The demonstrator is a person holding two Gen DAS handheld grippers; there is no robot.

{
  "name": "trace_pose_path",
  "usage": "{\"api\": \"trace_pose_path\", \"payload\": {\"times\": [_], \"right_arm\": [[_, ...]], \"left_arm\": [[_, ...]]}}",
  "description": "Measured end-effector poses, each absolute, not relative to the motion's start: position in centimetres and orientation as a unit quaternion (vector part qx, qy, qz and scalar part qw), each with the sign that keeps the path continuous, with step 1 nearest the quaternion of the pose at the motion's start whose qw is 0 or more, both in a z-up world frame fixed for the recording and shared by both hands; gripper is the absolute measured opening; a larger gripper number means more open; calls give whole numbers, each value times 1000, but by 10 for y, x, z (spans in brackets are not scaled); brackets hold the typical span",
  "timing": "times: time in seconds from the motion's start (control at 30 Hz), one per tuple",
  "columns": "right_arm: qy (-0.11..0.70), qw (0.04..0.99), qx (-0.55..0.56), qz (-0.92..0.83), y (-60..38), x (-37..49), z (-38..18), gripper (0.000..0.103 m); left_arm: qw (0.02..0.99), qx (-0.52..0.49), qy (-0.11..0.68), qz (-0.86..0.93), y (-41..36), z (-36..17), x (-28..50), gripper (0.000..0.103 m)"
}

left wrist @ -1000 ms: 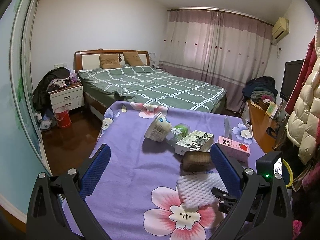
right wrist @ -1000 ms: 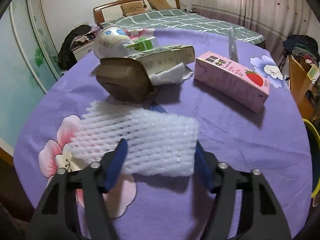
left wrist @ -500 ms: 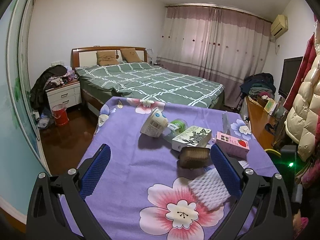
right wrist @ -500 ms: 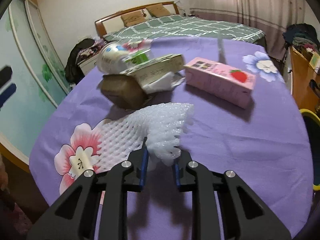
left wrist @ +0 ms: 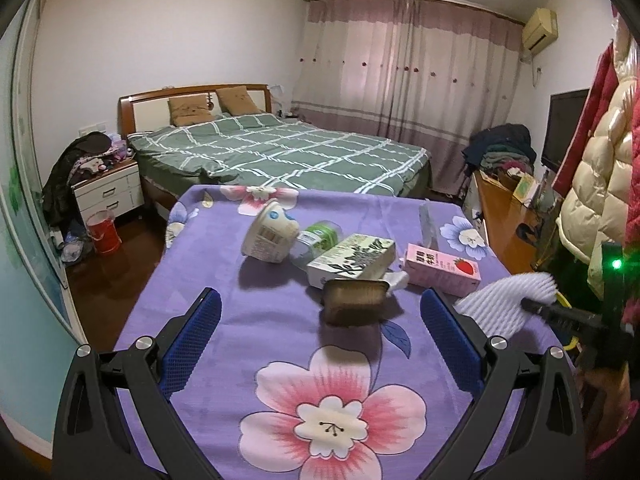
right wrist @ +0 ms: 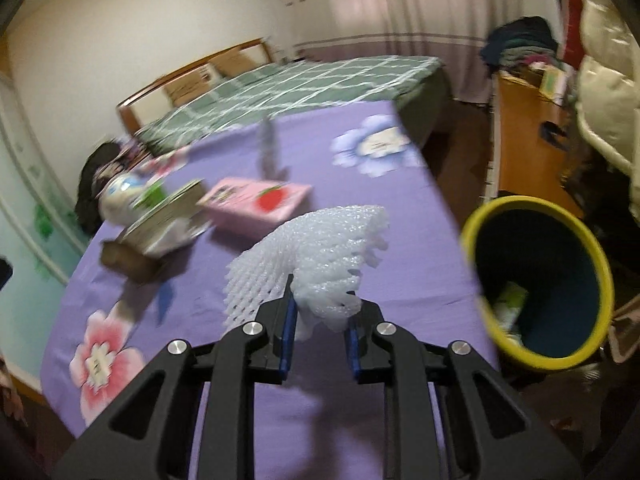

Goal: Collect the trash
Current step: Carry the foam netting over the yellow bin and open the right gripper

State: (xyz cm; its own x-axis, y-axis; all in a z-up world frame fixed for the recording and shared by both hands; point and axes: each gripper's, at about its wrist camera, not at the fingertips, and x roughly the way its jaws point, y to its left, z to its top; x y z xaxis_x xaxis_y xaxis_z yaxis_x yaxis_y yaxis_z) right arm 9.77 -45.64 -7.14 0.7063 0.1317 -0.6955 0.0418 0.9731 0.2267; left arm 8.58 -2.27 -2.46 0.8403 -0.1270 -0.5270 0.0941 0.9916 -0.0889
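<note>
Right wrist view, noted first: my right gripper (right wrist: 320, 320) has the white foam net (right wrist: 316, 252) pinched between its blue pads, jaws closed down to a narrow gap with the foam bunched between them. Half a second ago the net still trailed on the purple worktop (right wrist: 360, 184); it is now lifted clear and the camera has swung toward the yellow-rimmed bin (right wrist: 536, 280), which was not in this view before. The bin stands on the floor just beside the worktop's right edge, with some litter already visible inside. The frame is motion-blurred, consistent with a carry in progress. Judgement: pickup complete; transfer of this item to the bin is under way and release has not yet occurred.

Left wrist view confirms this: the net hangs off the right side of the worktop, and the spot on the pink flower print where it lay a second ago is bare. My left gripper (left wrist: 320, 336) hovers wide open above the worktop, holding and touching nothing.

Outstanding items on the worktop: brown carton (left wrist: 354, 300), pink strawberry box (left wrist: 442, 268), leaf-printed box (left wrist: 352, 258), white cup (left wrist: 270, 238).
</note>
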Motion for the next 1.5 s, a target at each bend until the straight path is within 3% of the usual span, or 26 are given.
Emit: {"api": "trace_pose_path", "payload": {"times": [0.4,0.97,1.17,1.5], "right_arm": [[350,919,140,-113,-558,93,-66,22],[387,890,148,-191,-608,122,-117,27],[393,885,132,-210,-610,125,-121,49],[388,888,128,-209,-605,117,-117,54]], "left_arm": [[952,-11,295,-82,-53,-36,101,98],[941,9,323,-97,-76,-57,117,98],[938,10,331,-99,-78,-63,122,98],[933,8,345,-100,-77,-73,134,98]]}}
